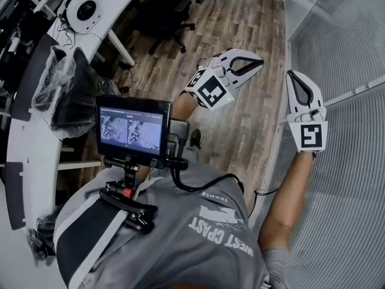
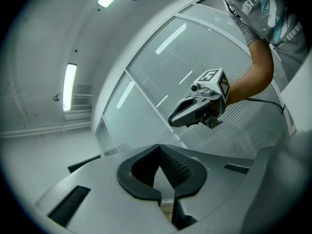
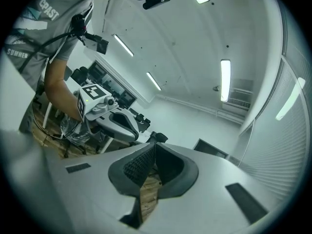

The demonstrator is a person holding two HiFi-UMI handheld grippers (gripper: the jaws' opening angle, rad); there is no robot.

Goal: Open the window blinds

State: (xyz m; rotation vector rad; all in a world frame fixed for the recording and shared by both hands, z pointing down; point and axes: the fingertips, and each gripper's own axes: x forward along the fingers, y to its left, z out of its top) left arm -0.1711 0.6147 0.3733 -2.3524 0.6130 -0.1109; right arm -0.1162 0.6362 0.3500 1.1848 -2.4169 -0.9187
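Note:
Closed horizontal-slat window blinds point(image 1: 355, 53) cover the glass panels at the right, also seen in the left gripper view point(image 2: 204, 48) and along the right gripper view's right edge point(image 3: 287, 145). No cord or wand shows. My left gripper point(image 1: 257, 59) hangs over the wood floor, left of the window, shut with nothing held point(image 2: 159, 150). My right gripper point(image 1: 293, 75) is raised close to the window frame, apart from the slats, and is shut and empty too point(image 3: 154, 145). Each gripper appears in the other's view: the right gripper point(image 2: 197, 108), the left gripper point(image 3: 114, 121).
A curved white desk point(image 1: 30, 155) runs along the left with a plastic bag point(image 1: 60, 83) and a round white device point(image 1: 82, 11) on it. A black office chair point(image 1: 171, 17) stands on the wood floor point(image 1: 240, 119). A small monitor point(image 1: 132, 128) is mounted on the person's chest.

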